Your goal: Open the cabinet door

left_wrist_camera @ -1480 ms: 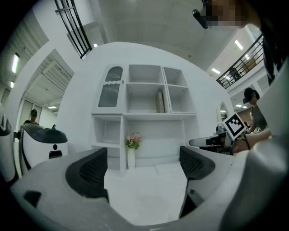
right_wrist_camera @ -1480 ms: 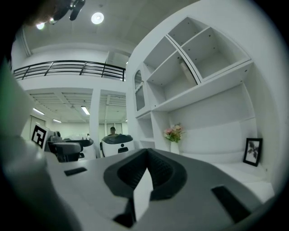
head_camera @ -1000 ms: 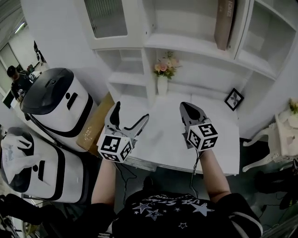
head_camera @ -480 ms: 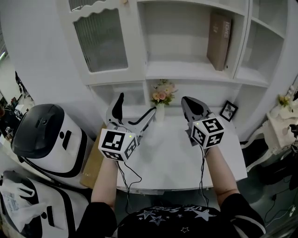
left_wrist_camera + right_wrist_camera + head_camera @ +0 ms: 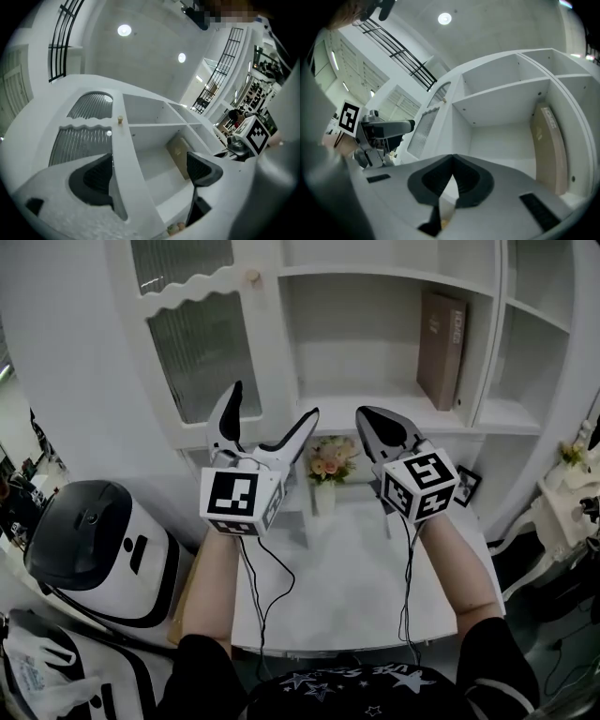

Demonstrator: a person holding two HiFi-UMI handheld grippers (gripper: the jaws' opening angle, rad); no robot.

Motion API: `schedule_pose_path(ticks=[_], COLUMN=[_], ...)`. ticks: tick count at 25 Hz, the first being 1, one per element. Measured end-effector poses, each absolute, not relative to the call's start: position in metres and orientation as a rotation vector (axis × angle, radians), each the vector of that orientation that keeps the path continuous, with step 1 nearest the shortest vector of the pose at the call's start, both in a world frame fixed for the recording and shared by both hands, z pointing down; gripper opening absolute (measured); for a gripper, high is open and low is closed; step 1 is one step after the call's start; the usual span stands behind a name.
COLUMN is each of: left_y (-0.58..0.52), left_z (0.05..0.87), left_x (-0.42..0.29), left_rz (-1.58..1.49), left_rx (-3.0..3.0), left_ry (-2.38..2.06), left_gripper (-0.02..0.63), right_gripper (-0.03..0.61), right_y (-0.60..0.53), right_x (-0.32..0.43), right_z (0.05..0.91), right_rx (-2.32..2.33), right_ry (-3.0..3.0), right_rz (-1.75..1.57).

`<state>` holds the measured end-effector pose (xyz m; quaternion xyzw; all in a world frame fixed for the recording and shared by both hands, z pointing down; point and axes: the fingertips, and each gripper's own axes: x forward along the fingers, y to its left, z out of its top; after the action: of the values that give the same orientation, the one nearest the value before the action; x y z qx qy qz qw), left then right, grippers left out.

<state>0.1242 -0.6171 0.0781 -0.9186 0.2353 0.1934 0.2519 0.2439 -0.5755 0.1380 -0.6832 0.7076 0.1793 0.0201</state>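
While left gripper [image 5: 273, 404] gapes, right gripper [image 5: 367, 418] closed: book [image 5: 442, 334] upright in open shelf [image 5: 375, 395].

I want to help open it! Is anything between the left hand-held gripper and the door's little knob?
Nothing visible is. The left hand-held gripper, jaws apart, hangs in open air below the small round beige knob on the white ribbed-glass cabinet door. The pink flowers in a white vase sit lower, out of the path.
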Motion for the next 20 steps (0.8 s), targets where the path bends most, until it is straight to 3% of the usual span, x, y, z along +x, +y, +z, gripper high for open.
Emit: schedule_pose_path(ticks=[6, 7, 9, 17, 20], left_y=[-0.611, -0.612, -0.616, -0.650, -0.659], left_z=[0.008, -0.002, -0.019, -0.064, -0.077], left_x=[0.135, 0.134, 0.133, 0.133, 0.131], left_rz=[0.648, 0.667, 0.702, 0.711, 0.746], left_rx=[-2.314, -2.283, -2.239, -2.161, -2.134], left_ry=[0.627, 0.639, 0.678, 0.816, 0.853], left_gripper=[0.503, 0.490, 0.401, 0.343, 0.259], right_gripper=[0.006, 0.005, 0.005, 0.005, 0.005], right_y=[-0.584, -0.584, -0.584, -0.585, -0.583], right_x=[0.258, 0.260, 0.264, 0.275, 0.278], right_z=[0.073, 0.065, 0.050, 0.013, 0.006], right_rx=[-2.063, -2.054, -2.040, -2.000, -1.996], right_ry=[2.140, 2.131, 2.118, 2.093, 2.074], right_rz=[0.740, 0.761, 0.801, 0.904, 0.940])
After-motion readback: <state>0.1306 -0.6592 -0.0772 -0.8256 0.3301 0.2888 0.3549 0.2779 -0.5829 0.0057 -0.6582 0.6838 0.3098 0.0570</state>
